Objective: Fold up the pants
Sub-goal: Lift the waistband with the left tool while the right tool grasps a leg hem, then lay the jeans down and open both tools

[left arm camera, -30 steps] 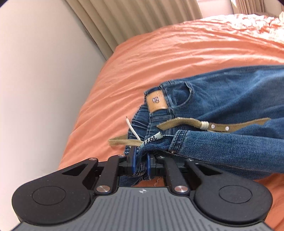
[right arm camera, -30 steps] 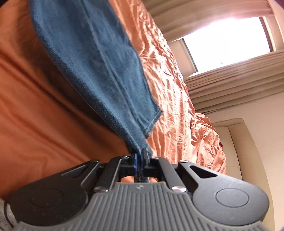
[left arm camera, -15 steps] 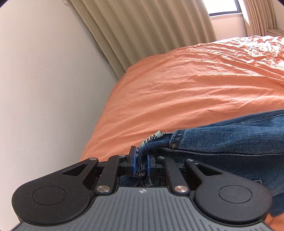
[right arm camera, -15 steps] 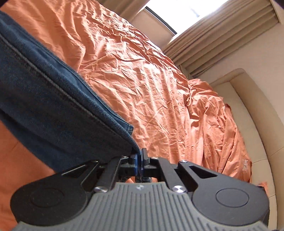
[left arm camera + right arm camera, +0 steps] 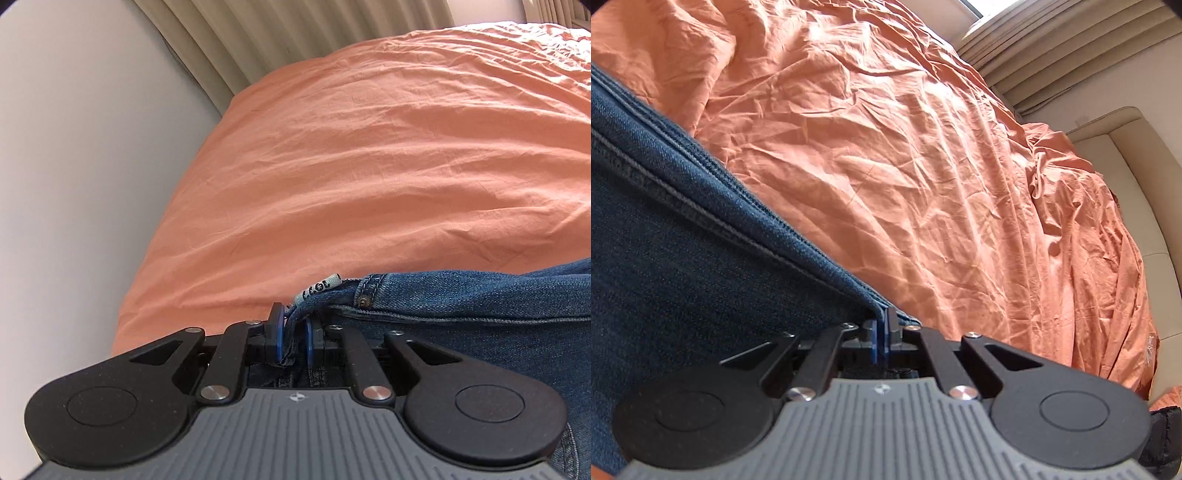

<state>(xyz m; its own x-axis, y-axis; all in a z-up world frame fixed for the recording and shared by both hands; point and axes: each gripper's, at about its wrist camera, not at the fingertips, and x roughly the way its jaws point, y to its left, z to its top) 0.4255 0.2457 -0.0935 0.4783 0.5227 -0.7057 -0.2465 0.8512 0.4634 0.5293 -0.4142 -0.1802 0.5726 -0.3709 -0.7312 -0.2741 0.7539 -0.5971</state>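
Blue denim pants (image 5: 480,314) stretch to the right from my left gripper (image 5: 293,332), which is shut on a bunched corner of them beside a small white woven label (image 5: 320,287) and a copper rivet. In the right wrist view the pants (image 5: 683,240) fill the lower left as a dark blue panel with a stitched seam. My right gripper (image 5: 882,334) is shut on the corner where that seam ends. The orange bedsheet (image 5: 369,166) lies beneath and beyond the pants in both views. The rest of the pants is out of frame.
A pale wall (image 5: 74,166) and pleated beige curtains (image 5: 295,33) border the bed on the left. In the right wrist view a cream padded headboard (image 5: 1137,177) and curtains (image 5: 1052,44) stand beyond the rumpled sheet (image 5: 923,166); something dark and quilted (image 5: 1161,439) lies at the lower right.
Both grippers have carried the pants across the bed. The waistband, patch and khaki belt have left the left view, leaving bare sheet. The right view has rolled, and the hanging leg now lies lower left.
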